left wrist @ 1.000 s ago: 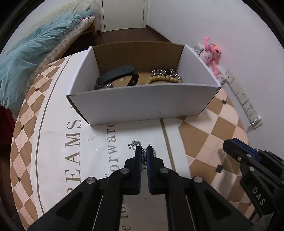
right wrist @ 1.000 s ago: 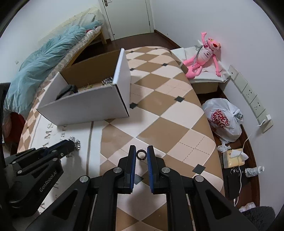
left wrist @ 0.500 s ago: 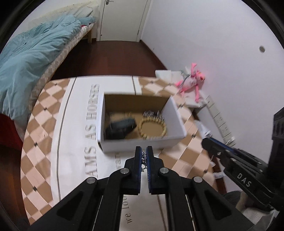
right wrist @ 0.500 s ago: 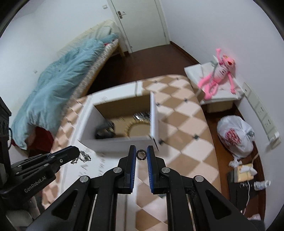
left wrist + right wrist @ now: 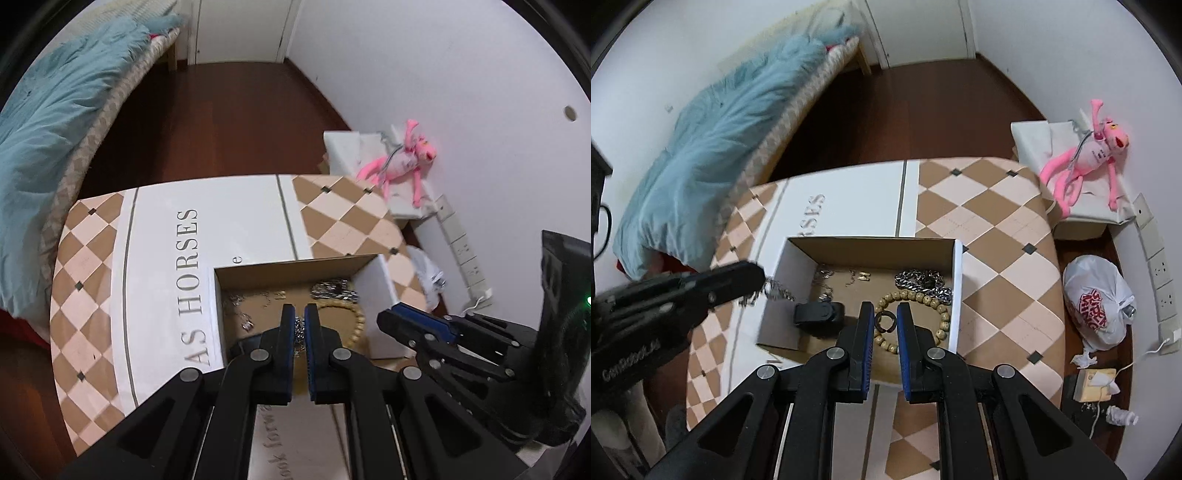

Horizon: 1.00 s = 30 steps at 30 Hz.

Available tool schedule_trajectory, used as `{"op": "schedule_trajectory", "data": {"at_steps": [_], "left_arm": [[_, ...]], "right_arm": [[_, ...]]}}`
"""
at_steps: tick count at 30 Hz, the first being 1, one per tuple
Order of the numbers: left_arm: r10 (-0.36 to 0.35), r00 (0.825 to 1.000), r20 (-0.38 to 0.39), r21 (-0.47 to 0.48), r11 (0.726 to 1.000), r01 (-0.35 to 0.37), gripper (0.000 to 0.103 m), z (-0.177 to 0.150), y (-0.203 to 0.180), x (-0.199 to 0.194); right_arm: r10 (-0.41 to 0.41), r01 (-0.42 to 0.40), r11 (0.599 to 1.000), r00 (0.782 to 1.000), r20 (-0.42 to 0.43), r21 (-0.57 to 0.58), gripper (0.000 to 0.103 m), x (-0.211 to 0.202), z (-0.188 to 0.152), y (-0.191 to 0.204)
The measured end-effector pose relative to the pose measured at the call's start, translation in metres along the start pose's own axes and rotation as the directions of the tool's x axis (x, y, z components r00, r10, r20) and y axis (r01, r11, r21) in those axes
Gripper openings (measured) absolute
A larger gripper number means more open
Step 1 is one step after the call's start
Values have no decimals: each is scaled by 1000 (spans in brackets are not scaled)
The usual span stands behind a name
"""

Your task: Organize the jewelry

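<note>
Since both my grippers are loaded and hanging over the cardboard box [image 5: 956,291], I'd call this the drop-off step: two pieces ready to go in with the rest.

Starting on the left: my left gripper [image 5: 299,320] has its jaws pinched on a silver chain [image 5: 298,332], which bunches up between the pads. From the right wrist view the chain [image 5: 775,288] dangles off the tip right around the box's left wall, so I can't tell if it's fully inside the rim. I'd nudge it a bit further in before letting go, or it may drape over the edge.

Inside the box there's a black clip-like thing [image 5: 818,314], the wooden bead bracelet [image 5: 916,314] and a chunky dark chain [image 5: 921,280] at the back.

On the right: my right gripper [image 5: 885,320] is clamped on a small dark ring [image 5: 885,322], held edge-on over the bracelet. Both grippers point down and forward at the box. The ring looks tiny and will probably bounce, so lower before opening.
</note>
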<state>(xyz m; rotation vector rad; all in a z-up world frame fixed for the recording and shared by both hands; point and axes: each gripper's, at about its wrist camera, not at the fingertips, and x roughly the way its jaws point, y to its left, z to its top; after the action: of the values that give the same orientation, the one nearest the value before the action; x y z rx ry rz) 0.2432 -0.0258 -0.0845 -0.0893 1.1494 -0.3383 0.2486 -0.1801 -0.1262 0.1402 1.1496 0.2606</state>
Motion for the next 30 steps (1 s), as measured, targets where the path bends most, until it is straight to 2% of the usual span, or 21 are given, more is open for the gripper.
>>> {"op": "schedule_trajectory", "data": {"at_steps": [7, 9, 11, 12, 14, 15, 16, 21, 23, 25, 30], "left_arm": [[88, 993, -78, -11, 996, -90, 8, 14, 13, 21], [113, 990, -88, -15, 993, -114, 8, 15, 17, 22], [136, 987, -84, -20, 990, -138, 9, 17, 20, 21], [147, 986, -82, -19, 989, -149, 16, 17, 21, 19], [164, 984, -75, -30, 986, -166, 53, 17, 24, 16], [172, 983, -65, -39, 984, -174, 89, 16, 27, 12], [174, 983, -50, -43, 983, -177, 94, 15, 27, 9], [230, 973, -28, -41, 972, -231, 97, 1, 28, 2], [255, 967, -16, -40, 966, -256, 98, -9, 28, 1], [280, 960, -2, -42, 959, -280, 98, -17, 28, 0], [312, 950, -5, -67, 948, -312, 99, -39, 30, 0]], "right_arm": [[-26, 31, 999, 990, -139, 28, 15, 37, 9, -12], [-33, 38, 999, 989, -147, 29, 22, 37, 10, -13], [-39, 43, 999, 989, -141, 27, 38, 32, 12, -13], [-44, 48, 999, 990, -134, 25, 40, 29, 13, -12], [-57, 60, 998, 991, -120, 16, 41, 22, 15, -10], [-65, 67, 998, 991, -113, 12, 41, 17, 15, -10], [-78, 79, 997, 991, -109, 7, 44, 13, 14, -9], [-180, 180, 984, 980, -89, -14, 69, 0, 5, -9], [-224, 223, 975, 970, -93, -22, 90, 0, -2, -11], [-252, 251, 968, 963, -99, -24, 96, 0, -9, -12], [-291, 291, 957, 951, -108, -19, 96, -2, -27, -15]]}}
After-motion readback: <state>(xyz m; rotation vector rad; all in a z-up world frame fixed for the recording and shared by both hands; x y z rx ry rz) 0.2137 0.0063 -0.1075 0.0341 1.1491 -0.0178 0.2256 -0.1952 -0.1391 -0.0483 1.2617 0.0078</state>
